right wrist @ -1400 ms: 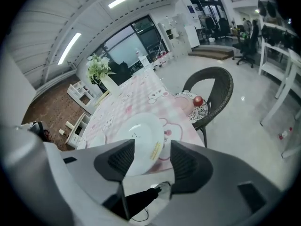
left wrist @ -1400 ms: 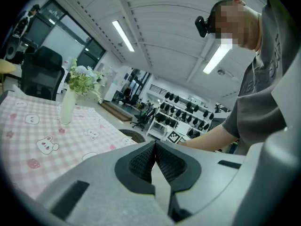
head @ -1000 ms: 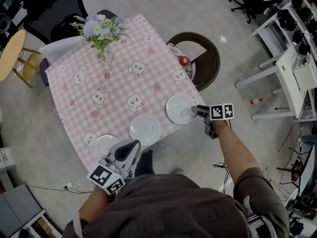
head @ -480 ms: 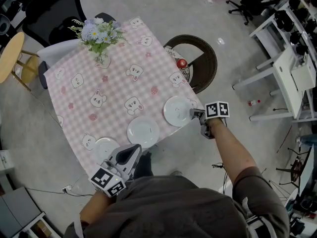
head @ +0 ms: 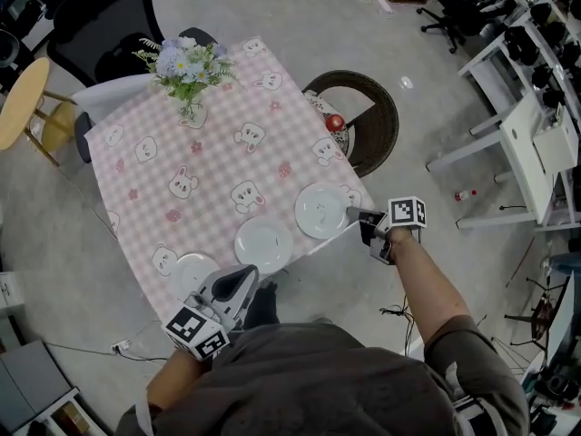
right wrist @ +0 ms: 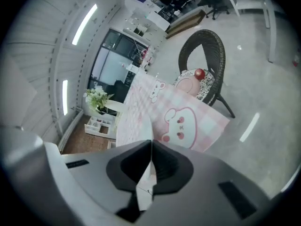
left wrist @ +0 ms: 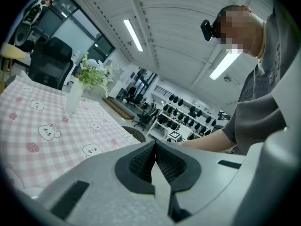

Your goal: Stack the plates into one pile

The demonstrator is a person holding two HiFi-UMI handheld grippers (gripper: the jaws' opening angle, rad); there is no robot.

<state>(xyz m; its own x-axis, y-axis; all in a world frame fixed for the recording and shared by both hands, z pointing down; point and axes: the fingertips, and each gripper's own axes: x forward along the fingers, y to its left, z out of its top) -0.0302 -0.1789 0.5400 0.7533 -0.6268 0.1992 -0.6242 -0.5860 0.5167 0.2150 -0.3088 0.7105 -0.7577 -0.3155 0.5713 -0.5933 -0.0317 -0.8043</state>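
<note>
At the lower left of the head view we hold the left tool (head: 243,276), its jaws pressed together on nothing, beside a small round white plate (head: 189,268) near the edge of the pink checked bench (head: 182,143). To its right, apart, lies a second round white plate (head: 263,244). Further right, a third round white plate (head: 315,209) has its rim pinched between the closing jaws of the right tool (head: 350,214).

All 3 plates (head: 264,244) are white; tablecloth (head: 213,166) pink-checked with bears.
</note>
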